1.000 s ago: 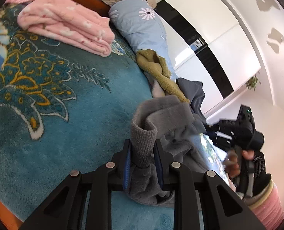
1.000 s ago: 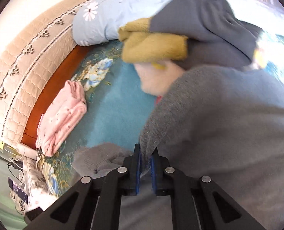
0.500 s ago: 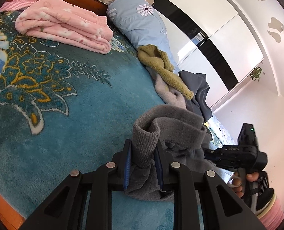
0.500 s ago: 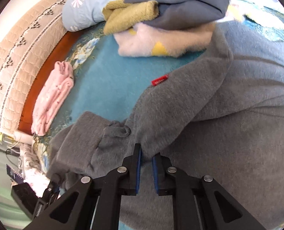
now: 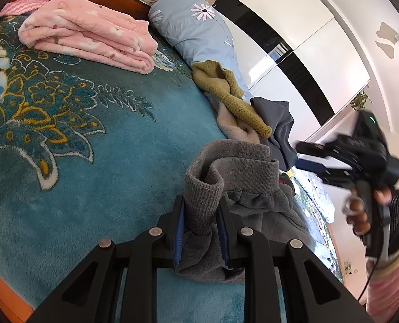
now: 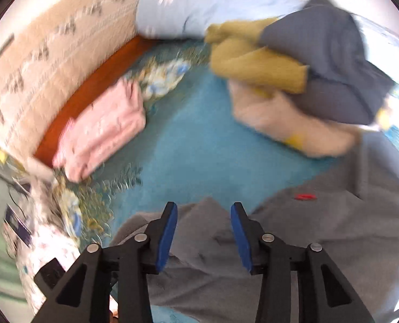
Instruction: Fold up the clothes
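The left gripper (image 5: pixel 201 222) reaches low over a teal patterned blanket (image 5: pixel 72 145), its jaws closed on the ribbed cuff of a grey sweatshirt (image 5: pixel 234 167); the cuff stands up between the blue pads, and the rest of the sleeve bunches just beyond and to the right of them. Further right in this view, the person's right hand (image 5: pixel 366 207) holds the right gripper (image 5: pixel 307 156) above the blanket, pointing back toward the cloth. In the right wrist view, which is motion-blurred, the right gripper (image 6: pixel 203 232) has its jaws spread wide with nothing between them, and the grey sweatshirt (image 6: pixel 320 231) lies flat on the blanket under and to the right of them, a small red tag (image 6: pixel 305 196) showing on it. Well ahead of both grippers is a heap of unfolded clothes: a mustard knit (image 5: pixel 226 91), a cream fleece (image 6: pixel 285 121) and a dark grey garment (image 5: pixel 277 123), piled against a pale blue pillow (image 5: pixel 196 32). Ahead and to the left, a folded pink garment (image 5: pixel 89 37) lies beside the wooden bed edge (image 6: pixel 91 91).
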`<move>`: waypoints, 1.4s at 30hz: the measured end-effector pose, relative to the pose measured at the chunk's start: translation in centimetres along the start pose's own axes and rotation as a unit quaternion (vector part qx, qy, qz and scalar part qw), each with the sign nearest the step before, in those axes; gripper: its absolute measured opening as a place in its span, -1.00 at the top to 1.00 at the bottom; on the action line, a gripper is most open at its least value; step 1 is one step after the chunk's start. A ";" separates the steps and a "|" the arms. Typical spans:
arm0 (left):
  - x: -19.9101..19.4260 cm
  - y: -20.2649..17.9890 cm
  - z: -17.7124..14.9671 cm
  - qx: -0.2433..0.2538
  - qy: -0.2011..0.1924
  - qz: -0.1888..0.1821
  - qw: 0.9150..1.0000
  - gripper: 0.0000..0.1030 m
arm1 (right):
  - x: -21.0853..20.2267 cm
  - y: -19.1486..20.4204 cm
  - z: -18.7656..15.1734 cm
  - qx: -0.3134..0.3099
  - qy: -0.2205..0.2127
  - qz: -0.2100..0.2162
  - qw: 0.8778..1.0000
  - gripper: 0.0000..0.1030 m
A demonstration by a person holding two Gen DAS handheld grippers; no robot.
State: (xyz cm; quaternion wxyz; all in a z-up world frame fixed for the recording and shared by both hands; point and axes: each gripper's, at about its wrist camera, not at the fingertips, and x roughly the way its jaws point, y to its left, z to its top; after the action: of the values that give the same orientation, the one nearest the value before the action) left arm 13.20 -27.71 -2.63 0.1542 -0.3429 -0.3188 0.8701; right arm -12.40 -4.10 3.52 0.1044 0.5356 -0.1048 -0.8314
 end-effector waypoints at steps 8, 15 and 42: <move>0.0 0.0 0.1 0.002 0.003 -0.004 1.000 0.56 | 5.0 0.6 1.5 -0.004 0.061 -0.065 0.996 0.13; 0.0 -0.1 0.1 0.001 0.004 -0.003 1.000 0.56 | 4.2 -1.3 -0.3 0.016 0.067 -0.044 0.997 0.13; -0.6 -0.5 0.1 0.014 -0.017 0.012 1.000 0.71 | 0.0 -2.1 -1.3 0.026 -0.036 -0.051 0.998 0.84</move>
State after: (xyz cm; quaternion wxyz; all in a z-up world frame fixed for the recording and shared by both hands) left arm 13.55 -27.66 -1.95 0.1431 -0.3295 -0.3053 0.8819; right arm -11.31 -2.14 2.41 0.0441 0.5124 -0.1026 -0.8514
